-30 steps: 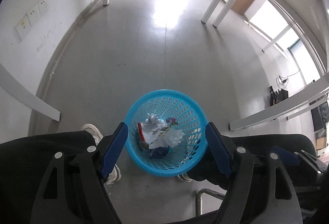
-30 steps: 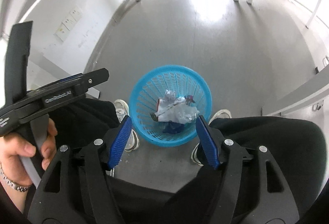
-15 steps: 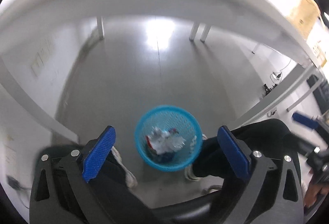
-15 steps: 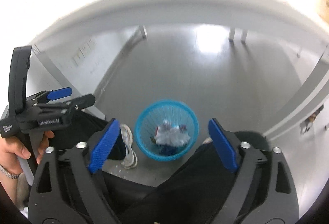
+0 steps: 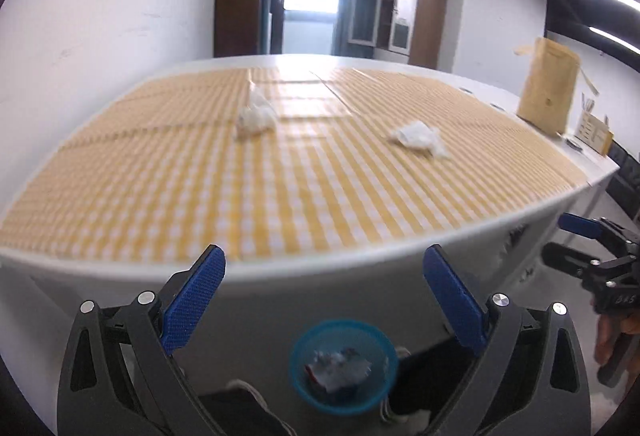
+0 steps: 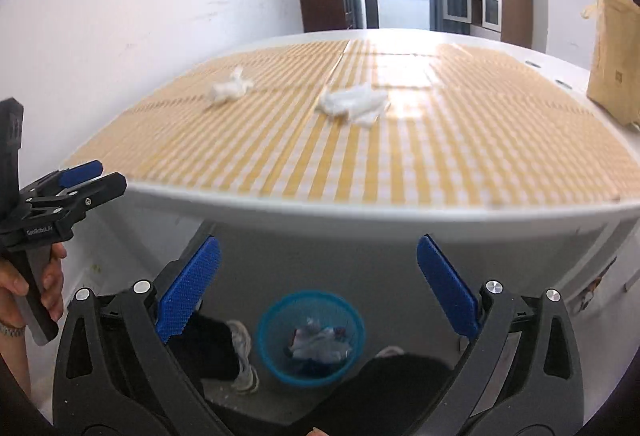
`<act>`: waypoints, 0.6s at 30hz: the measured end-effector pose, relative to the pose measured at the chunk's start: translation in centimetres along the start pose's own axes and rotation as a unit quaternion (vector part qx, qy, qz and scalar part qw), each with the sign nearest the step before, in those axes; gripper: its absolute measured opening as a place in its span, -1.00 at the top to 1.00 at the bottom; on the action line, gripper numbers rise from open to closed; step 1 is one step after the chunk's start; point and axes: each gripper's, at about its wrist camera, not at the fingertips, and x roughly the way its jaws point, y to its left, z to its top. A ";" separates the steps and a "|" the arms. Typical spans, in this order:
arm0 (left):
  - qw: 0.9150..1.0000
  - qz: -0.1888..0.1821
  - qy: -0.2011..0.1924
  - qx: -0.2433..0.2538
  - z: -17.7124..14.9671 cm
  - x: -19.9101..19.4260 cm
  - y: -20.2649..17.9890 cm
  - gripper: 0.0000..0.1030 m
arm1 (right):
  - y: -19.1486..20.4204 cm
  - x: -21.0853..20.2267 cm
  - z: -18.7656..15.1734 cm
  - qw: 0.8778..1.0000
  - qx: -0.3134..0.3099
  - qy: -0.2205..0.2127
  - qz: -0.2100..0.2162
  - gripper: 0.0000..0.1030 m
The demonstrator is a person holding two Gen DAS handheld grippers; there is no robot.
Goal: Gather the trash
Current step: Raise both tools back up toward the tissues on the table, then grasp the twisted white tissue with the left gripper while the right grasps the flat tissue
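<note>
Two crumpled white tissue wads lie on the yellow checked tablecloth (image 5: 280,195): one on the left (image 5: 256,115) (image 6: 230,89), one further right (image 5: 418,137) (image 6: 352,103). Below the table's front edge, on the floor, stands the blue mesh basket (image 5: 298,368) (image 6: 265,332) with crumpled trash (image 5: 340,368) (image 6: 320,346) in it. My left gripper (image 5: 323,252) hangs open and empty in front of the table edge, above the basket. My right gripper (image 6: 318,238) is beside it at the same height, its jaws opening with nothing between them.
A brown paper bag (image 5: 548,91) (image 6: 616,67) stands at the table's right edge. The person's dark trouser legs (image 6: 400,376) and white shoes (image 6: 242,352) flank the basket. Each gripper shows at the side of the other's view. A white wall runs along the left.
Both grippers have risen from low over the basket to table-edge height and tilted up, so the tabletop now shows. Both jaws have spread wider. The basket looks smaller and lower.
</note>
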 end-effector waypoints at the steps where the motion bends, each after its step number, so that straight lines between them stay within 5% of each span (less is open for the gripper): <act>1: 1.000 -0.001 -0.003 -0.002 0.7 0.7 0.5 -0.89 | -0.2 0.2 0.7 1.000 0.000 -0.005 0.001 -0.83; 14: 0.998 0.017 0.043 -0.045 7.6 8.6 5.8 -0.89 | -1.6 8.3 8.2 1.000 0.012 0.020 -0.007 -0.78; 18: 0.997 0.016 0.058 -0.054 9.7 11.0 6.6 -0.88 | -2.0 11.3 10.5 0.999 0.014 0.040 -0.013 -0.62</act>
